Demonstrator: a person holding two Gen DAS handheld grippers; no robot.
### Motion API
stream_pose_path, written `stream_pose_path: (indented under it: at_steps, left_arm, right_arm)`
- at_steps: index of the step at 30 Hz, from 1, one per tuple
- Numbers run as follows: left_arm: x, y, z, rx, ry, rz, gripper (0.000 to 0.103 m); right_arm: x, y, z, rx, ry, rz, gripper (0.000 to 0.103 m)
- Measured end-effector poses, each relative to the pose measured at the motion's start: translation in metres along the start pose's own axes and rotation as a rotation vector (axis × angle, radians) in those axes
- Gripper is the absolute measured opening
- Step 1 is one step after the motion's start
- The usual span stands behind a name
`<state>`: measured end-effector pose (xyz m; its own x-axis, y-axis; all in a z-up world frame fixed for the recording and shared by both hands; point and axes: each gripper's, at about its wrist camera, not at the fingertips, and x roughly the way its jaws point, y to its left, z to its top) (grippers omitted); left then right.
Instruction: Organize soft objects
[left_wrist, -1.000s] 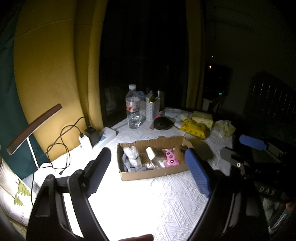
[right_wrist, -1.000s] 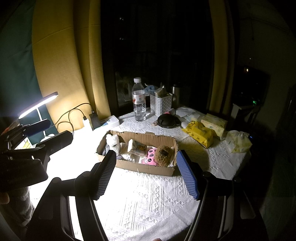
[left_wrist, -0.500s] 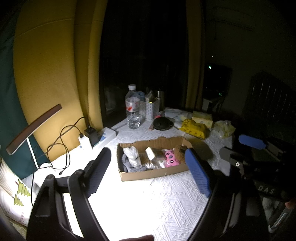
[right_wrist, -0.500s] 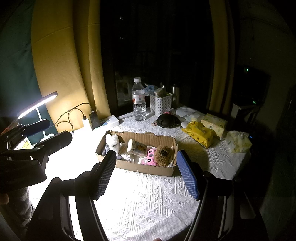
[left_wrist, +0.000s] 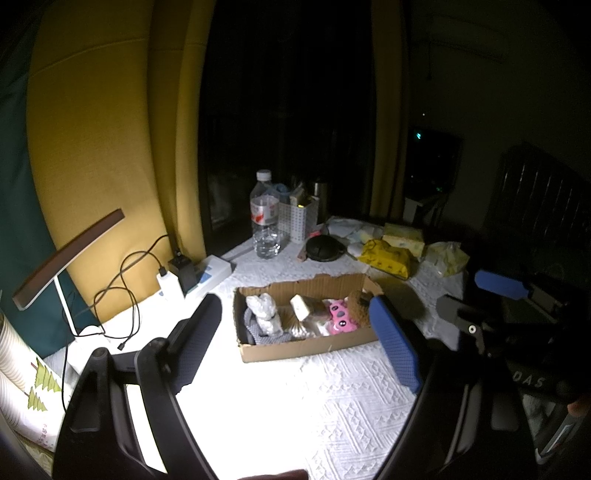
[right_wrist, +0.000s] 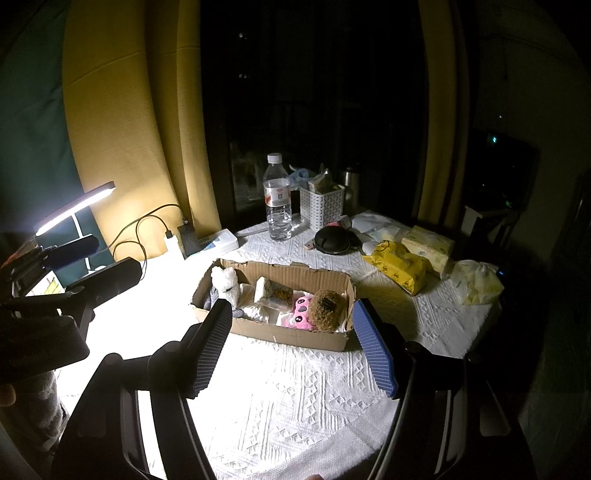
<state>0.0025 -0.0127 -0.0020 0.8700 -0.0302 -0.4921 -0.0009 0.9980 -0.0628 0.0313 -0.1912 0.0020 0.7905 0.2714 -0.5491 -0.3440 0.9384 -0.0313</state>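
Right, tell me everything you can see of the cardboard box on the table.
The cardboard box is a shallow, open-topped brown tray of corrugated card with torn, ragged rims. It sits flat on the white textured tablecloth, its long side towards the grippers, lit by the desk lamp from the left. Inside lie a white plush toy at the left end, pale packets in the middle, and a pink toy touching a brown fuzzy toy at the right end. Neither gripper touches it.
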Motion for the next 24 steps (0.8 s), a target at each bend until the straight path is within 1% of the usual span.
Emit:
stream_pose_path:
  at_steps: [17,24]
  left_arm:
    - [-0.0002,0.0012,0.0001,-0.003,-0.002,-0.002,0.084]
    - [-0.0008,-0.0003,0.0012,-0.001,-0.025,-0.012,0.084]
  right_arm:
    - [0.001,-0.0003,-0.0023,-0.002,0.002,0.004,0.071]
    - [-0.0001,0.0033,-0.0065,-0.004,0.006,0.007,0.071]
